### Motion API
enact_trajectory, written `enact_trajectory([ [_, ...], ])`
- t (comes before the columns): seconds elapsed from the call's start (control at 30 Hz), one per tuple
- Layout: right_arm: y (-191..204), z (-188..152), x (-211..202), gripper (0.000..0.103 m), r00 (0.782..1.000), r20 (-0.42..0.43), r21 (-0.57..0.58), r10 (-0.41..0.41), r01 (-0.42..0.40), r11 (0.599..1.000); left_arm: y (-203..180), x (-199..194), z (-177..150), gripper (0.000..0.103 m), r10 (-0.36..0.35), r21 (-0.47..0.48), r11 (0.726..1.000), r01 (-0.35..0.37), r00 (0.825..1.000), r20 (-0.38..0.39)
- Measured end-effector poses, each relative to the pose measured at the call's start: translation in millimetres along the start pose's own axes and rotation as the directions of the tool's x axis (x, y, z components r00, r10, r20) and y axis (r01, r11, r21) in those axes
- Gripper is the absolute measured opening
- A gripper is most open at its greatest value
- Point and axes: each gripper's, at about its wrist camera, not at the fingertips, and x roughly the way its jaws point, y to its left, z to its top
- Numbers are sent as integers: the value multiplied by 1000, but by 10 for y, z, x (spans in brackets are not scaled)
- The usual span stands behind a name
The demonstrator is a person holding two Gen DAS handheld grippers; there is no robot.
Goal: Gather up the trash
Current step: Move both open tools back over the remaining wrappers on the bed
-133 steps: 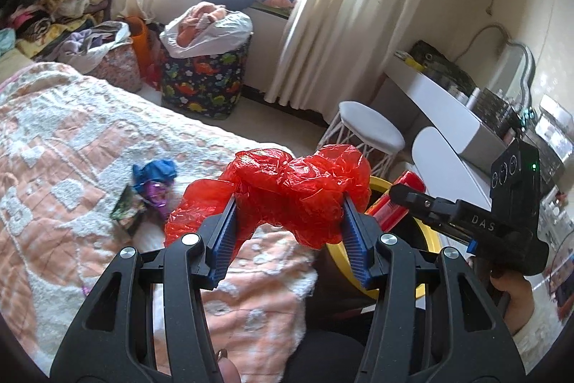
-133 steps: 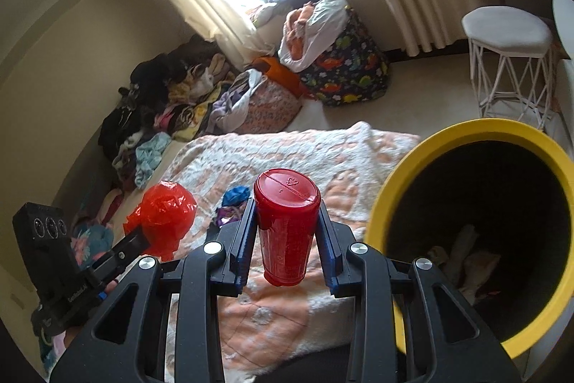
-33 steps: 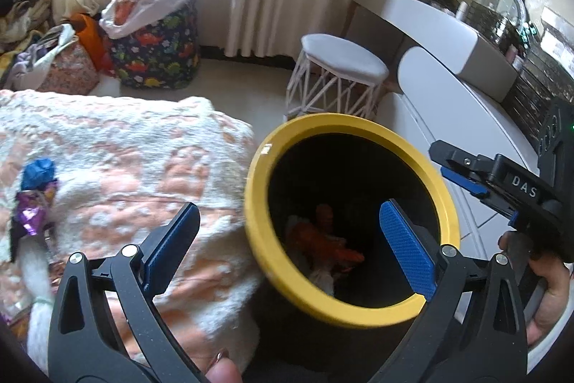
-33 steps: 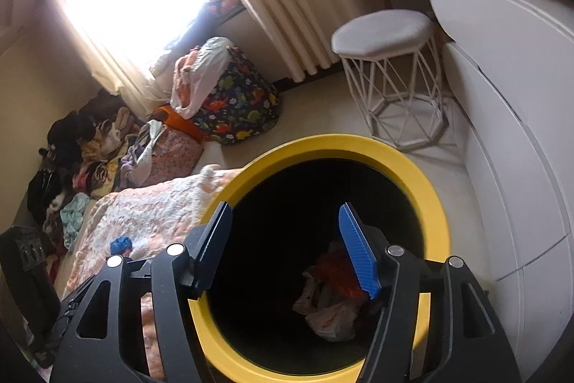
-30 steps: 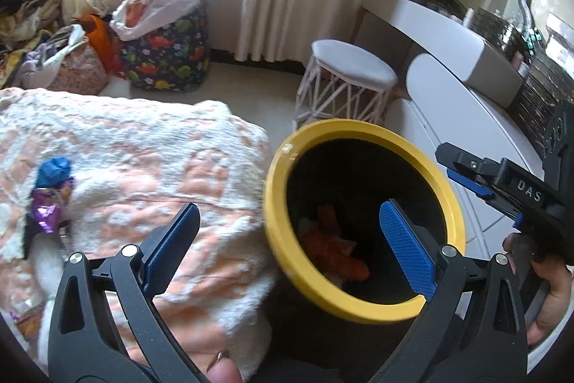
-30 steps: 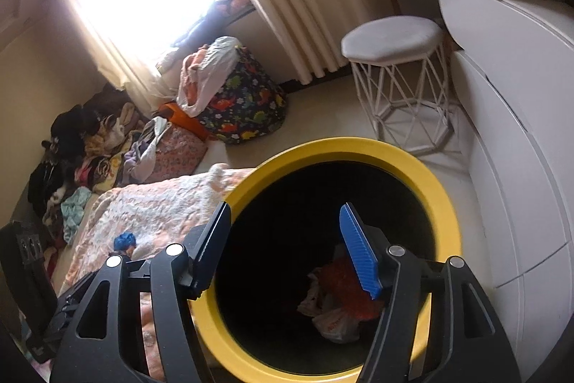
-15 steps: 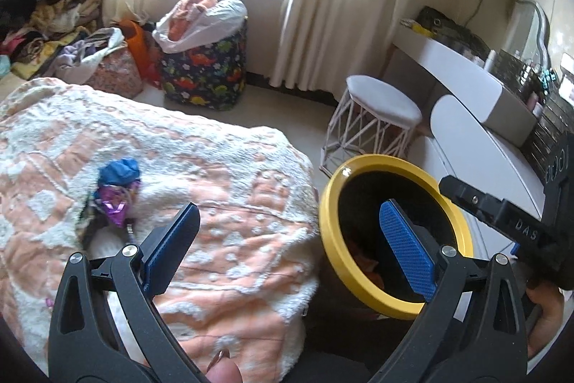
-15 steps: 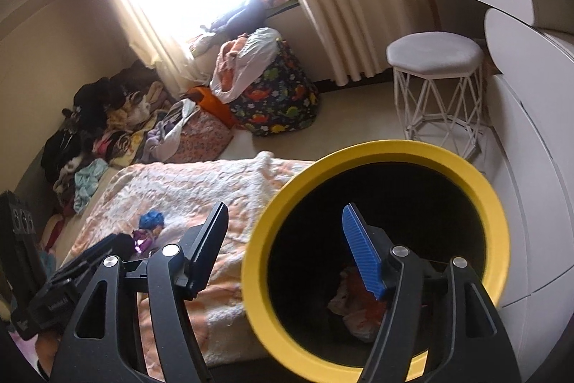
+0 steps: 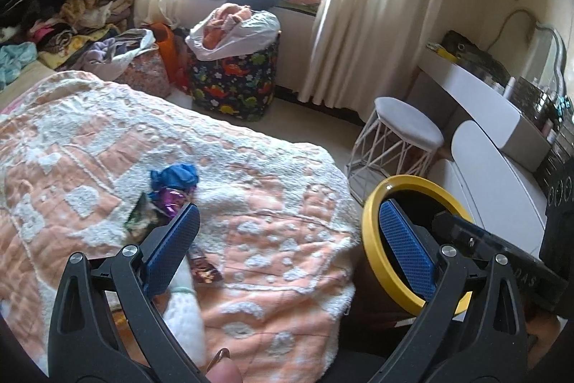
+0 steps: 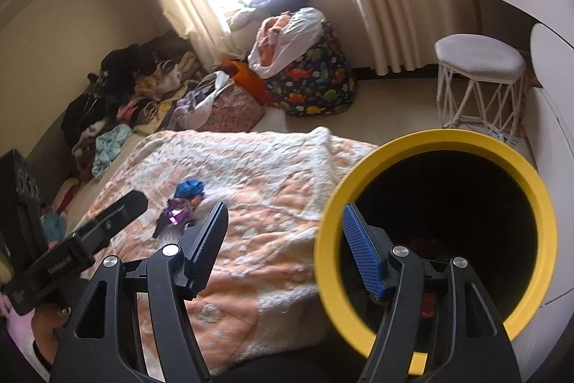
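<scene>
My left gripper (image 9: 287,221) is open and empty, held over the edge of the bed with the orange and white blanket (image 9: 89,146). On the blanket lie a crumpled blue wrapper (image 9: 175,175), a purple foil wrapper (image 9: 171,197), a dark packet (image 9: 141,214) and a brown wrapper (image 9: 203,266). The black bin with a yellow rim (image 9: 373,239) stands right of the bed. My right gripper (image 10: 285,221) is open and empty beside the bin's rim (image 10: 538,189). The blue wrapper (image 10: 190,188) and purple wrapper (image 10: 179,208) also show in the right wrist view. Red trash lies dimly inside the bin.
A white stool (image 9: 407,128) stands beyond the bin, with a white desk (image 9: 473,96) to the right. A dinosaur-print laundry bag (image 9: 236,85), a pink bag (image 9: 147,78) and piles of clothes (image 9: 64,13) sit by the curtained window. The left gripper's body (image 10: 71,250) shows at lower left.
Both grippers have pulled back from over the bin and swung left toward the bed. The bin has shifted right in both views and the wrappers on the blanket have come closer.
</scene>
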Motion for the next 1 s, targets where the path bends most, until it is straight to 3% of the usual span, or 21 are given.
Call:
enact_trajectory([
  [0.37,429,-100,262,64,996,-80,-92,50,-58,994,487,-86,-22,92,53,-91,994,-51,998,14],
  [0.8,879,-235,709,64,979,-184,-197,83,-119,973,1189,-153,-118,92,145,-229,963,-143,989,-10],
  [1.0,1015,-267,973,61,968,-233,-227,88,-142,963,1462,-68,-170,92,147,-302,940,-158,987,-58],
])
